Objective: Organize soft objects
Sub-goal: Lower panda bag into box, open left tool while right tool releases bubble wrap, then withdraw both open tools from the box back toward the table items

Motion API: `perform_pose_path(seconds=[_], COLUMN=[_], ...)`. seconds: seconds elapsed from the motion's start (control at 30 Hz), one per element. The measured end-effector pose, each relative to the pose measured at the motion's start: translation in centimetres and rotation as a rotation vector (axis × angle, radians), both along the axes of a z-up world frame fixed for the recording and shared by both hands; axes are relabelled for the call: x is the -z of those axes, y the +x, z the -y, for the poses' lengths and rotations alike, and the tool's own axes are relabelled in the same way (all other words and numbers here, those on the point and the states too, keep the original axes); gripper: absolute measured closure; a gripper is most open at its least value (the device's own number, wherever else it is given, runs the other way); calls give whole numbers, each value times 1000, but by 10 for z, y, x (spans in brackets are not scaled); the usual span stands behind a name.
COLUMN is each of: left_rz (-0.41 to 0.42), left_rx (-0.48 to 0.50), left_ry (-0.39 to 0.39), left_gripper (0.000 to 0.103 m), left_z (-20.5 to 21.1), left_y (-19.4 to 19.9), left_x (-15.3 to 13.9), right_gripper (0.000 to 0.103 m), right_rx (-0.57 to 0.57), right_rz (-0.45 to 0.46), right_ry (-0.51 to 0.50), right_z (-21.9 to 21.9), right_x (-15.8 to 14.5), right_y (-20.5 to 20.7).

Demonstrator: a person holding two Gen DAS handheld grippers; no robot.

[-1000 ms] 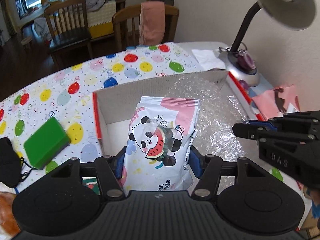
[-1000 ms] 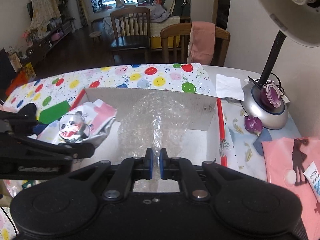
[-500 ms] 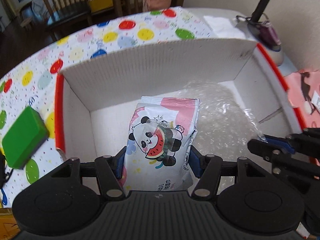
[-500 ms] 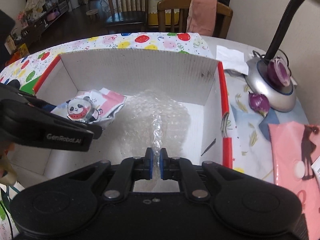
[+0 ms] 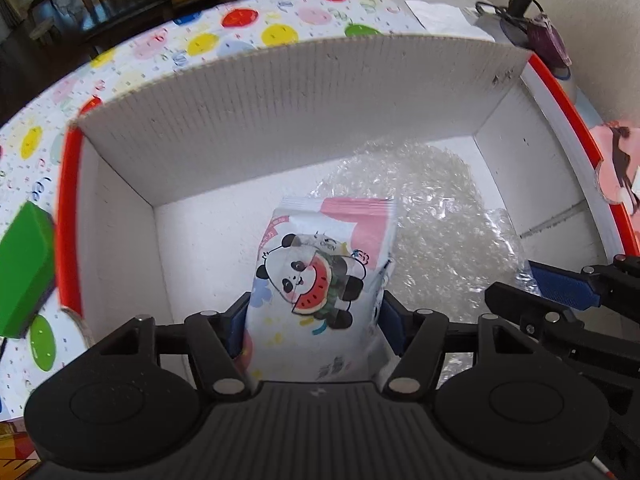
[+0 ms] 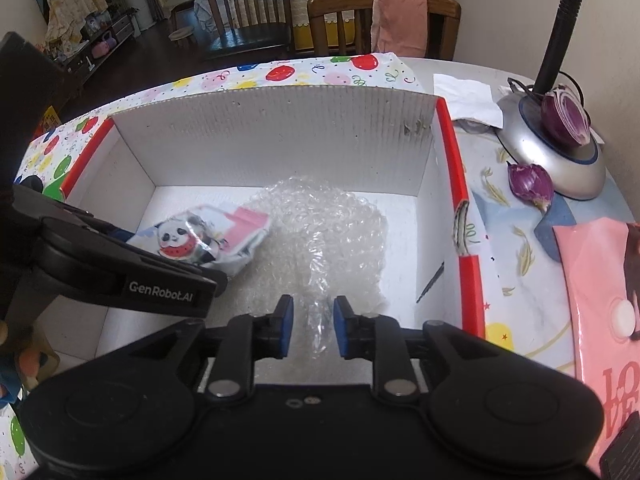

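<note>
Bare box floor [image 6: 120, 320] beside bubble wrap [image 6: 320, 232]

Left gripper [image 6: 120, 276] arm: "GenRobot.AI" is showing in white letters.
Panda packet [image 5: 320, 276]: "OPEN" is appearing small above the panda; the other print is too small to read.
Pink sheet [image 6: 600, 320]: "LOVE" is partly showing.
</note>
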State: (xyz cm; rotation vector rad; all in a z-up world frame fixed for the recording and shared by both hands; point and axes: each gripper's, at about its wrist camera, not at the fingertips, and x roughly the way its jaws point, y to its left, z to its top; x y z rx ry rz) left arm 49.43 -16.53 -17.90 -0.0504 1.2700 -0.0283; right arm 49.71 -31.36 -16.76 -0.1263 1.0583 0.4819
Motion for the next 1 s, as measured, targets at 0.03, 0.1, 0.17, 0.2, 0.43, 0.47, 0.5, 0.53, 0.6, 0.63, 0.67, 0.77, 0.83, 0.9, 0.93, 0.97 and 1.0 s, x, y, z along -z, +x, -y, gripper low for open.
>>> perform_pose_path(seconds=[0.03,0.1,0.17,0.2,0.43,0.47,0.5,0.53,0.6,0.63,0.67,0.77,0.83,0.9,0.93,0.97,1.0], left_rz=[-13,-29,-15,-8,72,89,106,122,150,166,181,219,246,270,282,295,306], left_rx=[6,19,23,22,30,29,27,28,26,27,31,38,39,42,45,46,44], left_ry=[-10,-17,-11,-5,-27,-19,-15,-15,-10,-6,-2,3,-4,-11,-16,-20,-20], left_gripper=[37,28,22,22,22,22,22,22,22,22,22,22,22,22,22,22,22], left_z=[0,1,2,2,1,1,1,0,-1,-2,-2,-2,-3,-5,-6,-8,-10], left_y=[2,3,1,1,-10,-13,-17,-21,-28,-32,-36,-46,-55,-64,-69,-74,-79], left_x=[2,3,1,-1,-22,-26,-30,-34,-41,-45,-49,-61,-70,-78,-82,-86,-89], right_gripper=[78,72,70,68,57,57,57,57,57,56,56,56,56,54,54,52,51], right_rx=[-3,-11,-14,-17,-31,-33,-33,-33,-34,-34,-32,-26,-23,-23,-28,-28,-31], right_rz=[-1,2,9,11,44,47,51,56,65,71,79,110,121,131,136,144,152], right_ry=[2,1,3,5,34,39,43,45,52,55,59,66,75,84,87,87,88], right_z=[0,-1,-1,0,3,4,4,4,5,5,6,7,9,9,10,9,9], right_x=[0,-1,-3,-5,-23,-25,-28,-31,-35,-38,-41,-51,-57,-62,-65,-68,-70], right_y=[0,-2,-4,-5,-17,-19,-21,-22,-26,-28,-31,-39,-46,-53,-57,-61,-65])
